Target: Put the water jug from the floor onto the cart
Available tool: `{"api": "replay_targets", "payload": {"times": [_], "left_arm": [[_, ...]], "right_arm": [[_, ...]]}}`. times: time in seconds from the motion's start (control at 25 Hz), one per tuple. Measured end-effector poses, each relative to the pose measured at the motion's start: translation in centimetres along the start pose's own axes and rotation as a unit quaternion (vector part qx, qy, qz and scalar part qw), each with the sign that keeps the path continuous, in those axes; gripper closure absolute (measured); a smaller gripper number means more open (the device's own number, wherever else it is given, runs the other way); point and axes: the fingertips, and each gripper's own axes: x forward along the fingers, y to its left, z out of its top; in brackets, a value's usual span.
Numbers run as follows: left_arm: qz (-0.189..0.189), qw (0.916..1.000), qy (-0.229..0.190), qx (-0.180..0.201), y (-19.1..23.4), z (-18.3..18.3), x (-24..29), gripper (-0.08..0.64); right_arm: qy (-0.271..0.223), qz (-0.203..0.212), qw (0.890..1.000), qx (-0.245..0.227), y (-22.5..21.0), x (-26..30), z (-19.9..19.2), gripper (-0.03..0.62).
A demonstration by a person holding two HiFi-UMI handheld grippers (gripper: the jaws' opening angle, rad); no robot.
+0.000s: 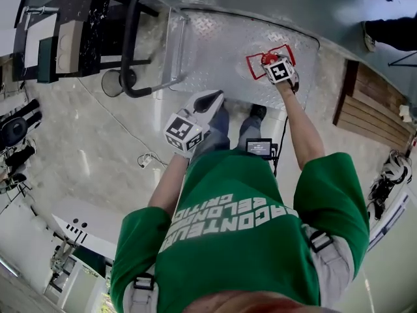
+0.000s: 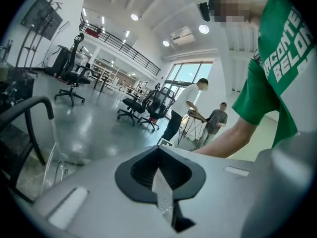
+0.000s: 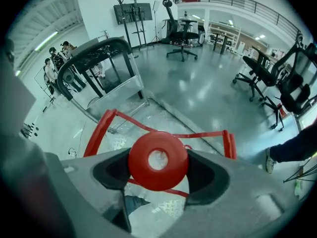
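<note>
Now water jug: clear, red cap, red frame.

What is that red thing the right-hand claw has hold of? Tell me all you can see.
It is the top of the water jug: a round red plastic-looking cap with a hole in its middle, pinched between the right gripper's jaws. A red squarish frame surrounds it. It is over the cart's ribbed metal deck; the body hardly shows.
</note>
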Motion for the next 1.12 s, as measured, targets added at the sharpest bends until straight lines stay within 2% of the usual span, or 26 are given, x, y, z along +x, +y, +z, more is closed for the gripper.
{"api": "replay_targets", "payload": {"times": [0.24, 0.48, 0.64, 0.76, 0.88, 0.96, 1.12], "left_arm": [[0.01, 0.9999, 0.004, -0.008, 2.0, -0.1, -1.2, 0.543], [0.015, 0.9998, 0.007, -0.015, 2.8, -0.6, -2.5, 0.543], [0.009, 0.9999, 0.006, -0.012, 3.5, -0.4, -2.8, 0.543], [0.002, 1.0, 0.004, -0.007, 3.0, 0.1, -2.9, 0.543], [-0.005, 1.0, -0.001, 0.003, 2.5, 0.8, -2.7, 0.543], [-0.009, 0.9999, -0.004, 0.009, 2.1, 1.2, -2.7, 0.543], [-0.019, 0.9996, -0.012, 0.016, 0.8, 1.9, -2.4, 0.543]], "right_arm": [[0.028, -0.024, 0.999, -0.019, 0.3, 2.8, 0.7, 0.293], [-0.019, -0.003, 0.999, -0.039, 3.0, 4.4, 3.1, 0.293], [0.002, -0.018, 0.999, -0.026, 2.3, 4.5, 2.3, 0.293], [0.012, -0.01, 1.0, -0.016, 2.4, 4.4, 1.4, 0.293], [0.027, -0.014, 1.0, -0.006, 2.2, 3.7, 1.1, 0.293], [0.018, -0.023, 1.0, -0.011, 1.9, 2.3, 1.5, 0.292], [0.012, -0.044, 0.999, 0.0, 1.0, -1.5, -0.3, 0.293]]}}
